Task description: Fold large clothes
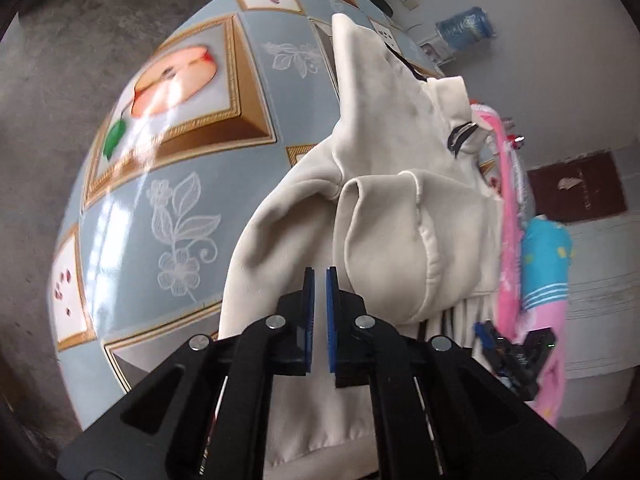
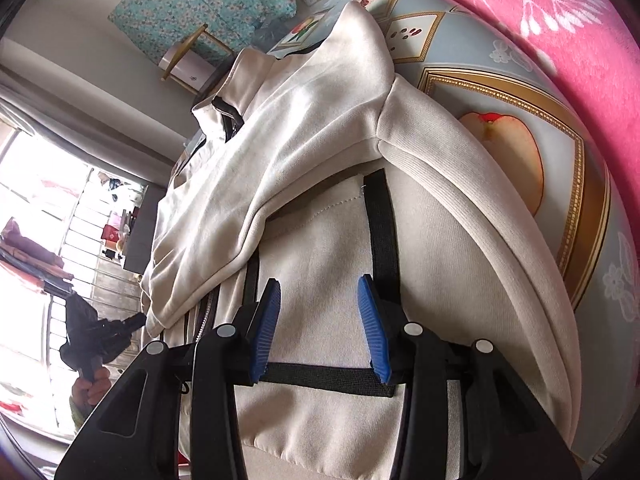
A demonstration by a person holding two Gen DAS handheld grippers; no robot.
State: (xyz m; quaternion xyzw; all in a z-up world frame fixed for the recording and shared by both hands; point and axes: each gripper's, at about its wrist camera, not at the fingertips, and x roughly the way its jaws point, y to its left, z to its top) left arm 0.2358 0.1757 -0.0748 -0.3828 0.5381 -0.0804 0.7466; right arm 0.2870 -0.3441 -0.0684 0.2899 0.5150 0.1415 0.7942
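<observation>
A cream zip-up jacket (image 1: 384,208) lay spread on the worktop (image 1: 192,160), which was covered with a pale blue oilcloth printed with framed fruit pictures and white flowers. One sleeve (image 2: 256,184) was folded across the jacket's front, its ribbed cuff lying near the zipper. The left tool (image 1: 319,280) hung just over the cream fabric near a fold, its blue pads drawn almost together with only a narrow slit between them and no cloth caught there. The right tool (image 2: 320,292) stood over the jacket's front panel, its blue pads (image 2: 266,320) apart, straddling a patch of fabric edged with black trim (image 2: 382,224); nothing was pinched between them. A pink blanket (image 2: 540,20) lay on the far side of the worktop.
</observation>
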